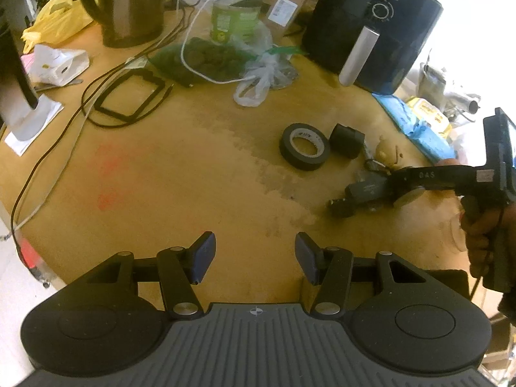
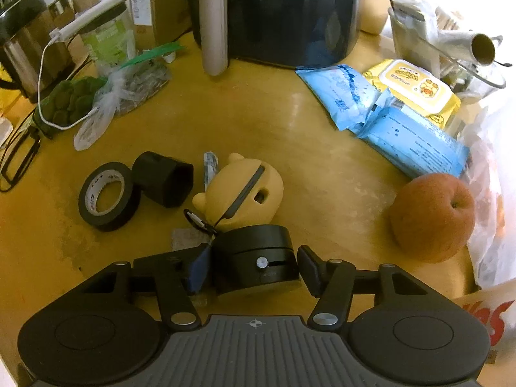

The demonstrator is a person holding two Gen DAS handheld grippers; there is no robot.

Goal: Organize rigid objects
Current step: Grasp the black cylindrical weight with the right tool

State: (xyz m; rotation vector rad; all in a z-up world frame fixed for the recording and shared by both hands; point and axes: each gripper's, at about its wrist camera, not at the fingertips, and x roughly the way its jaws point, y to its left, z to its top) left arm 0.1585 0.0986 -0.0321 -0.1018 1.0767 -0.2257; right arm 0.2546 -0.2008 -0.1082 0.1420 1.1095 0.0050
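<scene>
Cluttered yellow desk [image 2: 322, 167] is stretching out ahead of both tongs, with an air fryer [image 2: 283, 16] standing at the far edge. The right tongs [image 2: 254, 266] are straddling a round black puck [image 2: 254, 254]; the left pad is touching its side while the right pad is sitting just beside it with a sliver of gap, so the squeeze looks unfinished. Just beyond them a yellow toy [image 2: 242, 190], a black cup [image 2: 164, 179] tipped on its side and empty, and a tape roll [image 2: 108, 195] are lying bunched together, likely gathered as the sorting spot. An apple [image 2: 432, 216] is sitting off to their right. The left tongs [image 1: 254, 256] are hanging part open over bare desk, holding nothing. A clear bag [image 2: 129, 90] far left is holding dark scraps.
</scene>
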